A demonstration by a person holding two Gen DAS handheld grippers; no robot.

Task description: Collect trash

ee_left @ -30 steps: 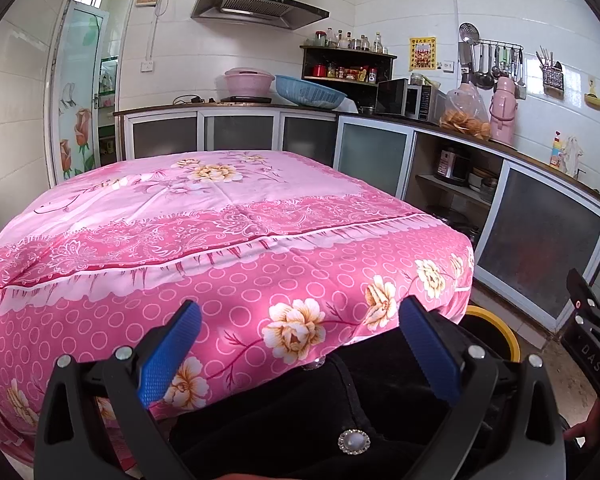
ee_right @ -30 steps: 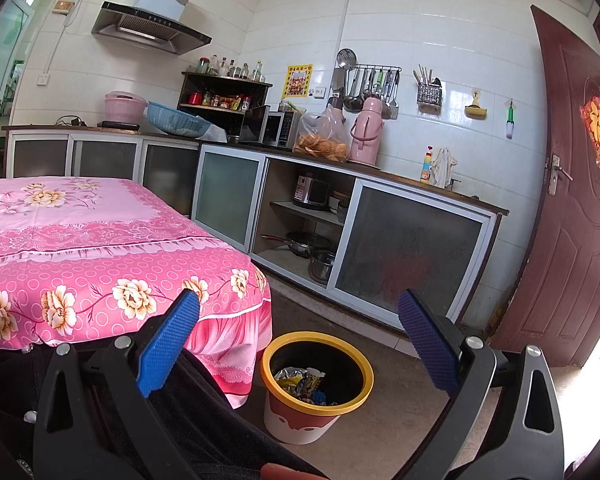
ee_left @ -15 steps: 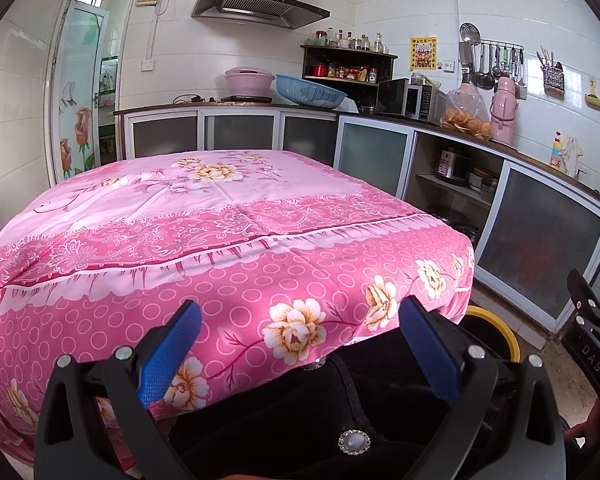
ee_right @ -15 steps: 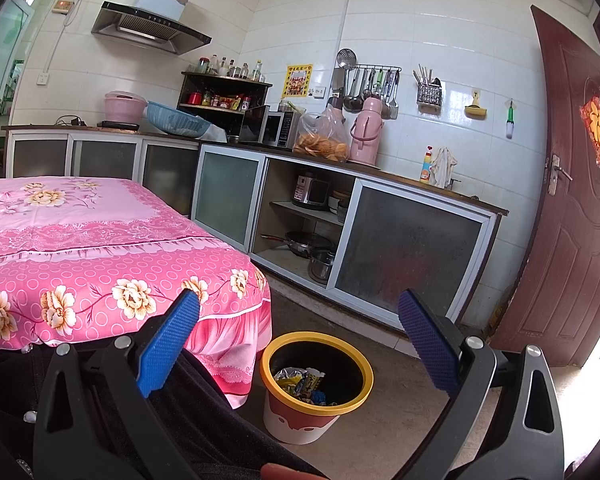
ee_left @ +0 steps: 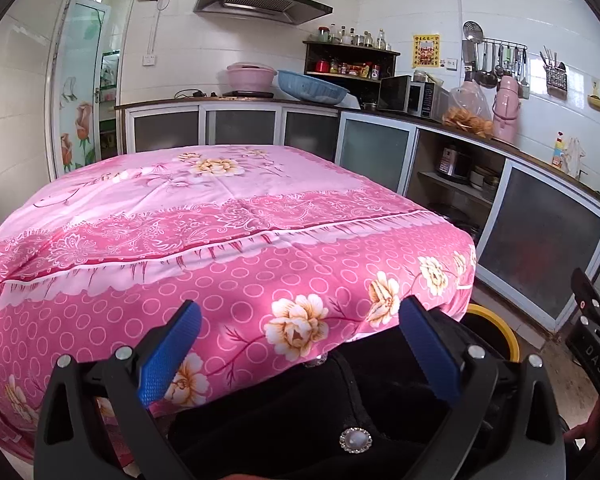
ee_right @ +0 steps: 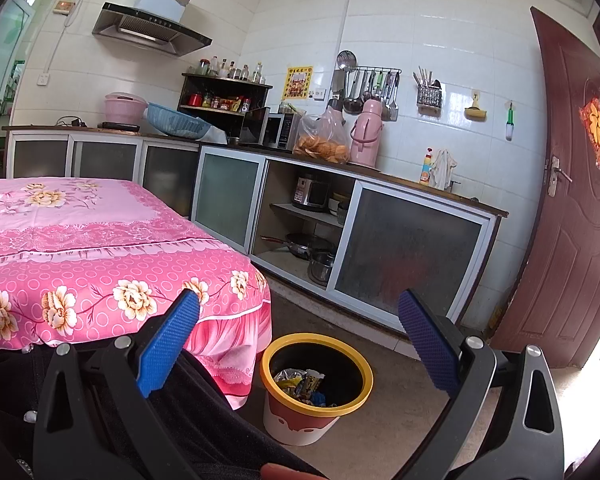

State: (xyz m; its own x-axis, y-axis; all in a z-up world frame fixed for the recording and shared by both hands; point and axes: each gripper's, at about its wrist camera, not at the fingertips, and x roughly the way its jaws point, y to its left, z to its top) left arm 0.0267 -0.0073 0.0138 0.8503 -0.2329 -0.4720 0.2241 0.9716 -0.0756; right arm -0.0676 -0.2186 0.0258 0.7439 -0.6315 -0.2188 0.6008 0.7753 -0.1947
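A yellow-rimmed trash bin point(ee_right: 284, 412) stands on the floor beside the table's corner, with crumpled wrappers point(ee_right: 304, 384) inside; its rim also shows in the left wrist view point(ee_left: 496, 324). My left gripper point(ee_left: 298, 344) is open and empty, held low in front of the table with the pink floral cloth point(ee_left: 220, 216). My right gripper point(ee_right: 298, 340) is open and empty, above and in front of the bin. No loose trash shows on the cloth.
Kitchen cabinets point(ee_right: 404, 248) and a counter with a microwave point(ee_right: 272, 130) and pink thermos point(ee_right: 366, 132) run along the right wall. A brown door point(ee_right: 572, 208) is at far right. The person's dark clothing point(ee_left: 320, 408) fills the foreground.
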